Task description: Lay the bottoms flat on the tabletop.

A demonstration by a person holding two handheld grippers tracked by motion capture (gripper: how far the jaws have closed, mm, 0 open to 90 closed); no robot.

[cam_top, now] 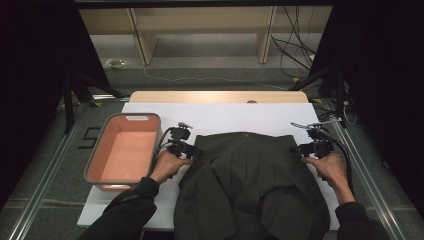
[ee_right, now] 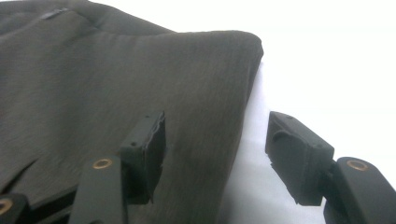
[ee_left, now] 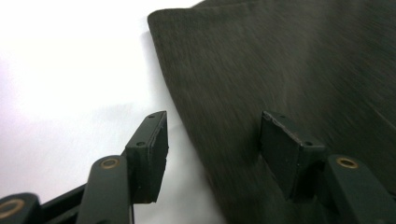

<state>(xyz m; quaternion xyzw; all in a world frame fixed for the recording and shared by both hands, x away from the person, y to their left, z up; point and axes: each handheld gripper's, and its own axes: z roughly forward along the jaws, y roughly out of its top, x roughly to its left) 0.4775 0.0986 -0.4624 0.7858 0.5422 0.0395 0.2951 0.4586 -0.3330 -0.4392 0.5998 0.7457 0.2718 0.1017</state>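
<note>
Dark garment (cam_top: 250, 185) lies flat on the white sheet (cam_top: 220, 117), just right of the pink bin (cam_top: 125, 150). Left gripper (cam_top: 192, 151) and right gripper (cam_top: 299, 148) sit at its top corners, jaws apart, straddling each edge.

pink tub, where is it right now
In the high view the pink tub sits on the table's left side, just left of the left gripper and the dark garment.

High view is looking fwd and down from above the person's side, taking in the whole table (cam_top: 220, 112). Both gripper views are riding low, close to the surface, looking along their own jaws. All three are sharing the dark garment (cam_top: 250, 185) (ee_left: 289, 70) (ee_right: 116, 74) edges.
</note>
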